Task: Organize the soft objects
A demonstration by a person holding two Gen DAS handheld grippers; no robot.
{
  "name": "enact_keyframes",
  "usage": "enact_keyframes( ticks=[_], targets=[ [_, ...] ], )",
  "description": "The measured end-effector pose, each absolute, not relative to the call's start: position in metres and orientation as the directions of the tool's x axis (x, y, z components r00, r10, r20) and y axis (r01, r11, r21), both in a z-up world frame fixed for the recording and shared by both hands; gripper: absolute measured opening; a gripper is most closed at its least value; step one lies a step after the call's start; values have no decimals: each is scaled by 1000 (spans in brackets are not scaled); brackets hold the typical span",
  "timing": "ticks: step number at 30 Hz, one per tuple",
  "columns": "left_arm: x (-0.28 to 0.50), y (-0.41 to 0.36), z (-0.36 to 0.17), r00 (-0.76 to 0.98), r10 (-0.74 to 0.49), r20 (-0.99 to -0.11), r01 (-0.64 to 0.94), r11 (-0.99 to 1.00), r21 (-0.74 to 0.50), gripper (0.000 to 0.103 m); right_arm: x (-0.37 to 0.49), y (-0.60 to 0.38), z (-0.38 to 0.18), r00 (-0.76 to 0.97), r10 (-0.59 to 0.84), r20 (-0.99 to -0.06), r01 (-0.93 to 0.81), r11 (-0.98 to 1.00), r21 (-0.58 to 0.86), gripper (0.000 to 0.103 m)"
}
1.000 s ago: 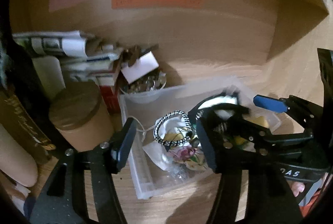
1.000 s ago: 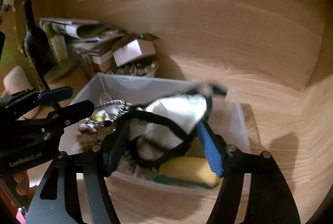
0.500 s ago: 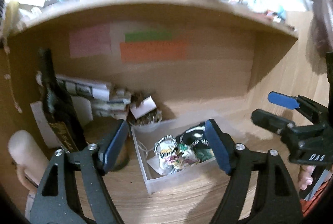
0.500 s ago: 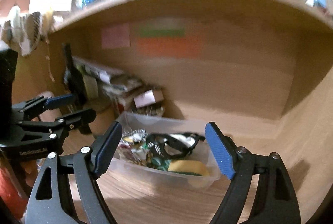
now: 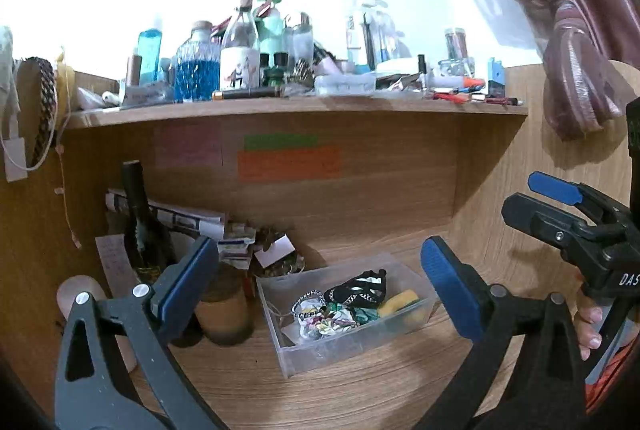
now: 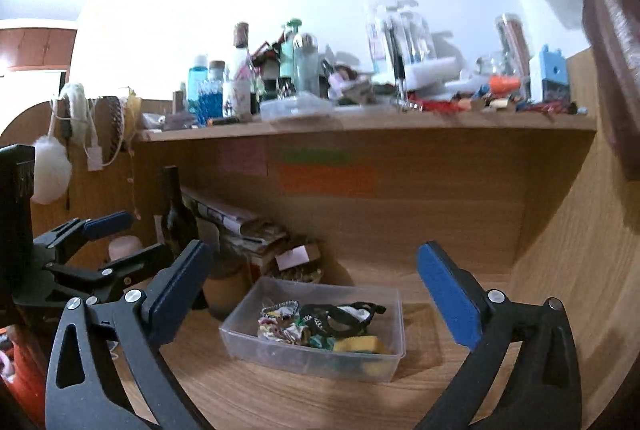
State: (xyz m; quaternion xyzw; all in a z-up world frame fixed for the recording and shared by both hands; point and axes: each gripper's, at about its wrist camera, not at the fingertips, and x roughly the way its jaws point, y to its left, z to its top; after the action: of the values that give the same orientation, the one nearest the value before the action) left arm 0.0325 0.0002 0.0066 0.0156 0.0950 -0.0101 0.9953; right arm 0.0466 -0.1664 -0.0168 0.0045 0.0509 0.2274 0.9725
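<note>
A clear plastic box (image 5: 304, 352) (image 6: 256, 348) stands on the wooden desk under a shelf. It holds soft items: a black-and-white cloth piece (image 5: 358, 288) (image 6: 344, 314), a yellow sponge (image 5: 402, 300) (image 6: 360, 345), a colourful scrunchie (image 5: 324, 322) (image 6: 280, 328) and a black-and-white hair band (image 5: 306, 302). My left gripper (image 5: 320, 286) is open and empty, held back from the box. My right gripper (image 6: 316, 294) is open and empty, also back from the box. Each gripper shows in the other's view, the right (image 5: 560, 206) and the left (image 6: 108, 238).
A dark bottle (image 5: 138, 230), a brown round tin (image 5: 224, 314), stacked papers (image 5: 180, 218) and a small bowl with a white card (image 5: 280, 258) crowd the left back. The shelf (image 5: 300, 106) above carries several bottles and jars. A curtain (image 5: 576, 70) hangs at right.
The right gripper let go of the black-and-white cloth into the box. Both grippers pulled back and up from the box, so the shelf top has come into view.
</note>
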Motion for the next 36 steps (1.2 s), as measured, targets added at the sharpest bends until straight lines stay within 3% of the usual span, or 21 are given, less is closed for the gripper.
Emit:
enact_keyframes(
  ticks=[36],
  targets=[
    [16, -1, 8, 986, -38, -163, 41, 999, 18, 103, 18, -163, -16, 898, 436, -60, -435, 900, 33, 103]
  ],
)
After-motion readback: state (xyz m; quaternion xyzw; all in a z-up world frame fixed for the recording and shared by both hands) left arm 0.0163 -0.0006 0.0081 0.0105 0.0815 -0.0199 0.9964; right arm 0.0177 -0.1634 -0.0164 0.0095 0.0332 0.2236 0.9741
